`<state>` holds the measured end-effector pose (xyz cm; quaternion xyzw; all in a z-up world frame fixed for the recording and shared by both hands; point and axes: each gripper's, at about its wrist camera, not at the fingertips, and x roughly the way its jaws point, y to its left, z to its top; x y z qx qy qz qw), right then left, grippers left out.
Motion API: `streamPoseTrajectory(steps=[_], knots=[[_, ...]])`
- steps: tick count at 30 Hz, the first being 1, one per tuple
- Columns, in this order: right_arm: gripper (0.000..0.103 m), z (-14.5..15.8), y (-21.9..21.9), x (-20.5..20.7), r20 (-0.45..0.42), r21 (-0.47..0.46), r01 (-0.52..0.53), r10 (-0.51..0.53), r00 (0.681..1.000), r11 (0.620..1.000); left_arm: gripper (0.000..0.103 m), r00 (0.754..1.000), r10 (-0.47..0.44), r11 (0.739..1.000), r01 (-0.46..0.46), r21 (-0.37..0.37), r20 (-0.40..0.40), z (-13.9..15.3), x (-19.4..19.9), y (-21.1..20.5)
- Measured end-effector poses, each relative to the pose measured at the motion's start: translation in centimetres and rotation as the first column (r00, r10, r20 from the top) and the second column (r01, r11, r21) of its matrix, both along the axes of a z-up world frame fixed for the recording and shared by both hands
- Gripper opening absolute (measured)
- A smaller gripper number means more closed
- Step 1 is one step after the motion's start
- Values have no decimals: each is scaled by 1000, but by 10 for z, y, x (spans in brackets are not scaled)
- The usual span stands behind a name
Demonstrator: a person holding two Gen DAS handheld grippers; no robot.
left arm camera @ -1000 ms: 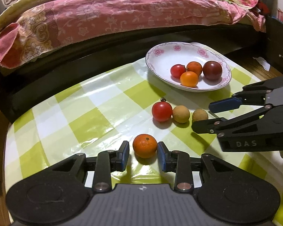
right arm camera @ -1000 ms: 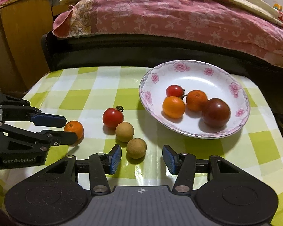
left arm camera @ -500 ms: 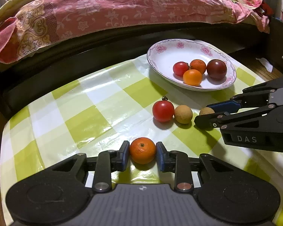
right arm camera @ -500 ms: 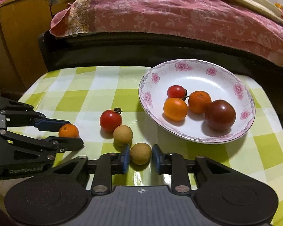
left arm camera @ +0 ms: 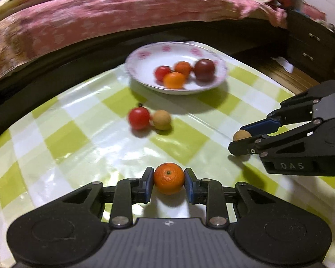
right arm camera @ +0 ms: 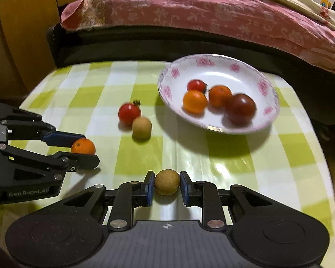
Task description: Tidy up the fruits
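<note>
Pinching a mandarin across its middle, the left tool is keeping the fruit's stem dimple facing the camera — the fruit is near-round, so no long axis matters. The right tool is gripping a tan longan the same way, pads at its widest point, likely so it cannot roll out. Both fruits are sitting low over the checked tabletop. Farther off, a tomato and a second longan are touching, still loose. Beyond them the plate is holding four fruits — probably where these two are heading.
</note>
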<state>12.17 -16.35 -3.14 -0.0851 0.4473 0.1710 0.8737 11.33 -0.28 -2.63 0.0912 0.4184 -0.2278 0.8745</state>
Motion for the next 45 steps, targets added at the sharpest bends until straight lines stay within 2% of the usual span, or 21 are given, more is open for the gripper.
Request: streamPoseTrajectory(steps=[5, 13, 19, 30, 40, 45], knots=[[20, 2, -5, -28, -19, -34, 26, -27, 999, 999, 37, 1000, -30, 1000, 30, 7, -8, -2, -9, -9], [22, -8, -3, -39, 3, -44, 35, -35, 999, 998, 37, 999, -52, 998, 51, 39, 13, -6, -14, -13], [23, -9, -7, -41, 14, -14, 27, -27, 1000, 1000, 39, 997, -65, 996, 62, 58, 47, -8, -19, -15], [30, -9, -20, -44, 33, 37, -7, 5, 999, 999, 42, 997, -64, 995, 60, 79, 45, -7, -20, -16], [30, -8, -18, -46, 23, 30, -11, 10, 1000, 999, 42, 998, -61, 996, 58, 73, 31, -6, -20, -15], [22, -7, -18, -47, 19, 10, -8, 8, 1000, 1000, 37, 998, -55, 996, 54, 72, 15, -5, -18, -17]])
